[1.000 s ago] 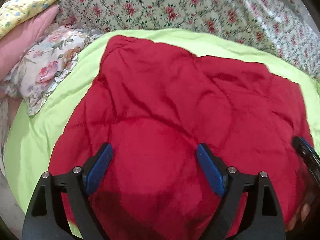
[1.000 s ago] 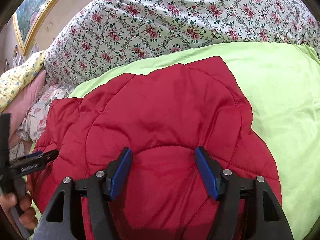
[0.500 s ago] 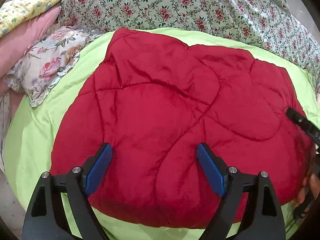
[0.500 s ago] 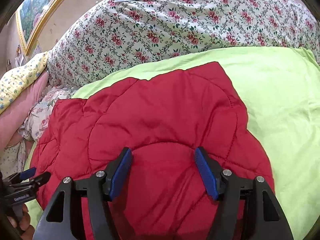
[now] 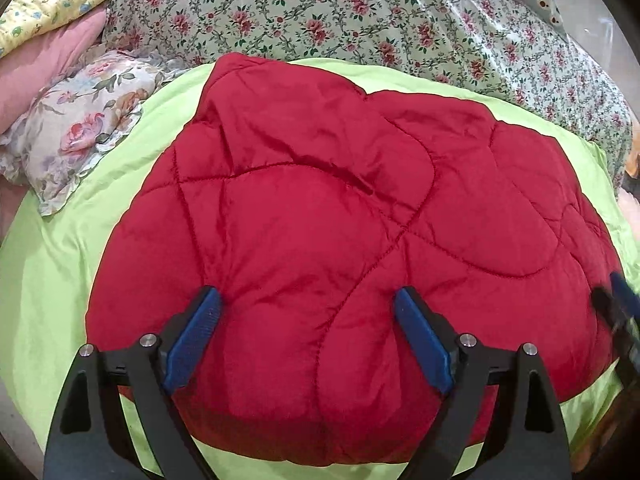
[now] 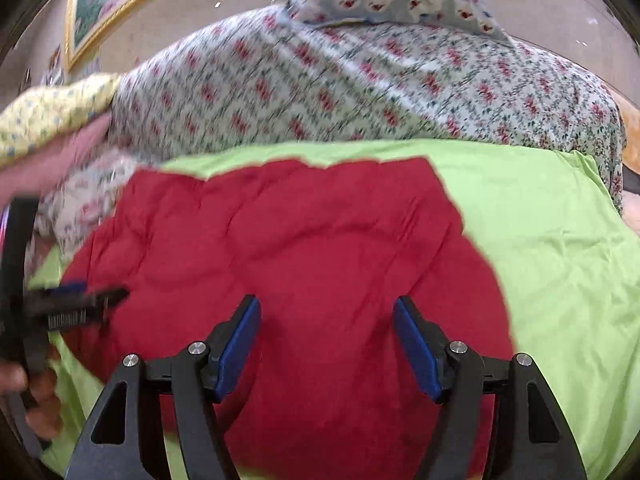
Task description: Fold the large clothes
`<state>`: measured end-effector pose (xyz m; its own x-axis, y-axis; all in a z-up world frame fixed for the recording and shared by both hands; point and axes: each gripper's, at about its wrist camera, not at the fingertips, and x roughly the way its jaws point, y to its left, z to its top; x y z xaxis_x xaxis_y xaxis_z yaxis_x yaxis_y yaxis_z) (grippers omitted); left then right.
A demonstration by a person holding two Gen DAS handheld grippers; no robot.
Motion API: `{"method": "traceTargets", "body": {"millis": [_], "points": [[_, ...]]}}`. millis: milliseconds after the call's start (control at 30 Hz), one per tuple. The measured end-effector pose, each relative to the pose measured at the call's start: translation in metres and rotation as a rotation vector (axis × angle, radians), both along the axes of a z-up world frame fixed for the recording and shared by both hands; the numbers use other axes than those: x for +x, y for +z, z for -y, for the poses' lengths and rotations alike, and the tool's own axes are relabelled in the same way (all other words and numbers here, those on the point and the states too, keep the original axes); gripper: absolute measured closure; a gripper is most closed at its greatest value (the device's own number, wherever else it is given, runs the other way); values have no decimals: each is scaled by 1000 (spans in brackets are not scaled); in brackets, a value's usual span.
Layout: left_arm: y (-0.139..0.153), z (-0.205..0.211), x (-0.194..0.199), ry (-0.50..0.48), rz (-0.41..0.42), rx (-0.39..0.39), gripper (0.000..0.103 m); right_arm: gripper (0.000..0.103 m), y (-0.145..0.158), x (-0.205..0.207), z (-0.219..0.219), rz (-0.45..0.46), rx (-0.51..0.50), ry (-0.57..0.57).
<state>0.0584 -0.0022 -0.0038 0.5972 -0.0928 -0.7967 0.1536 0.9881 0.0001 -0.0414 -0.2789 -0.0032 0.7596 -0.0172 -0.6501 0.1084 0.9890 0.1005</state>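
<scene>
The red quilted garment (image 5: 340,240) is puffy, faintly glossy cloth on a smooth lime sheet (image 5: 48,272).

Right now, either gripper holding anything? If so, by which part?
Nothing is held. The left gripper and the right gripper are both open, with only the red quilted garment showing between their fingers, lying on the green sheet.

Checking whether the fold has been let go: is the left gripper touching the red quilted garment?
Cannot tell. In the left wrist view the left gripper is open over the red quilted garment, but the view shows neither a gap nor contact.
</scene>
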Motion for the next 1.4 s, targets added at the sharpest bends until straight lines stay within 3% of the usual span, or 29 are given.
{"method": "traceTargets", "body": {"millis": [167,367,600,833,1033,1400], "points": [[-2,-2,-3,-52,18,0,13,26,-5,-5,-30,-35,-126,-30],[-5,-5,-4,-107,35,-13,11,26,-19,14,-29,-143,-127,-91],[-7,-9,-6,-148,48,-28,11,25,-21,21,-27,-204,-114,-105],[-7,-8,-7,-130,47,-19,10,25,-24,21,-26,-216,-100,-103],[13,-9,-21,-104,51,-12,11,25,-24,19,-23,-206,-85,-90],[-8,-3,6,-71,-16,21,0,26,-8,15,-13,-171,-17,-52]]}}
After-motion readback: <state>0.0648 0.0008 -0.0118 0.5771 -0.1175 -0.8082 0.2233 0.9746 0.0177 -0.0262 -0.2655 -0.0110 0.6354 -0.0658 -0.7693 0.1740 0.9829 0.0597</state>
